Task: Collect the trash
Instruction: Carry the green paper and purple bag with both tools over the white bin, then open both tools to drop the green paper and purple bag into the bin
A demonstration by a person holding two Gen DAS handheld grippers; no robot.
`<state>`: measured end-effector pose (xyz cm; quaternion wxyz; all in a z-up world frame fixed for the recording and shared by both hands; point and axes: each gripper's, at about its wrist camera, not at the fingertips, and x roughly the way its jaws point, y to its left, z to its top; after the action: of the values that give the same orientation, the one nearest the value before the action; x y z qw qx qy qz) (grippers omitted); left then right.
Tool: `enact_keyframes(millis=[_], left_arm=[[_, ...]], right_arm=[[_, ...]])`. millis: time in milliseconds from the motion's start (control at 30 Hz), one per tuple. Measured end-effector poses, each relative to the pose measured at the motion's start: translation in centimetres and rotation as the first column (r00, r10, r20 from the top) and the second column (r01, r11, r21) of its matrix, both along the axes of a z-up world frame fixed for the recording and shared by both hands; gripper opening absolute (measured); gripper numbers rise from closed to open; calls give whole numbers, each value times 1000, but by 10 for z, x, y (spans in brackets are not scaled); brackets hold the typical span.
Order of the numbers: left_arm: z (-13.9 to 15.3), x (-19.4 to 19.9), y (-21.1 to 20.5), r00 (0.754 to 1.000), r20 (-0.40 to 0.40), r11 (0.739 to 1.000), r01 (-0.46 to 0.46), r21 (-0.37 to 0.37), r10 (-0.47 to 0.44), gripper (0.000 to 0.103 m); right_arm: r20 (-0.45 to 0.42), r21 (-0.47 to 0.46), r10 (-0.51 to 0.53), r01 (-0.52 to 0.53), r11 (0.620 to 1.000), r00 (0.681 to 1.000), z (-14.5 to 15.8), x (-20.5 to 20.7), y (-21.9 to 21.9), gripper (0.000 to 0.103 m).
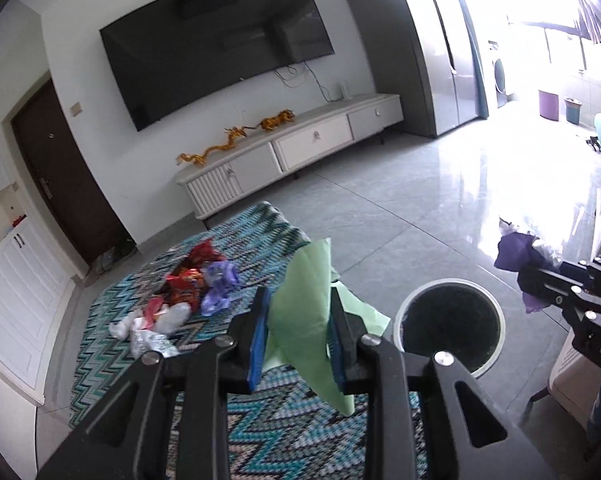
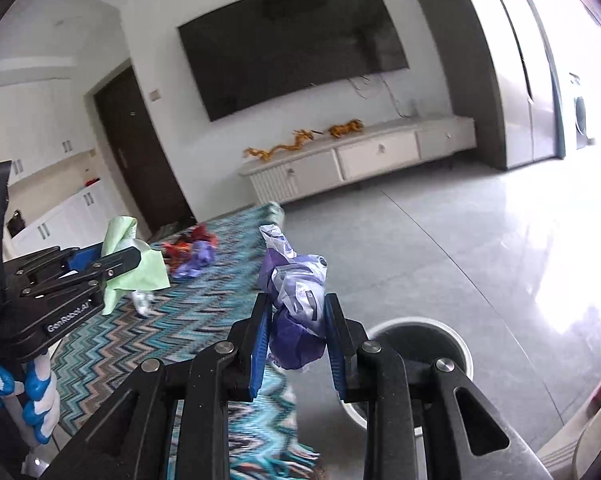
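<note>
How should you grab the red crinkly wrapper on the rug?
Come down from above and pinch the red wrapper's raised, crumpled middle. It lies low on the rug, so a sideways reach would probably only push it, and a purple wrapper crowds its right side. Both grippers are full now.

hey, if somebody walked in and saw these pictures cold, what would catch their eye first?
Probably the two loads of trash held up in front of the cameras: the left gripper is shut on a pale green paper sheet, and the right gripper is shut on a crumpled purple-and-white bag. Next, the round bin on the grey floor beside the zigzag rug, and the pile of red and purple wrappers left on that rug.
</note>
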<state>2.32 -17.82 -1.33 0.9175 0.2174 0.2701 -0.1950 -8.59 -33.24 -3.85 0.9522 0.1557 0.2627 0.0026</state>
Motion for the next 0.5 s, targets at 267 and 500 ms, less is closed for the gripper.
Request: enact_keyframes(millis=[267,500], left_arm=[[-47,44,-65,979,-186,996,87,-20,-89,27],[-93,79,-126,927,-334,986,162,-48,-169,29]], right_arm=[[-145,63,-114,124,990,983,-51,23,-57,25],[-271,71,-166,192,979,948,-94,51,-90,26]])
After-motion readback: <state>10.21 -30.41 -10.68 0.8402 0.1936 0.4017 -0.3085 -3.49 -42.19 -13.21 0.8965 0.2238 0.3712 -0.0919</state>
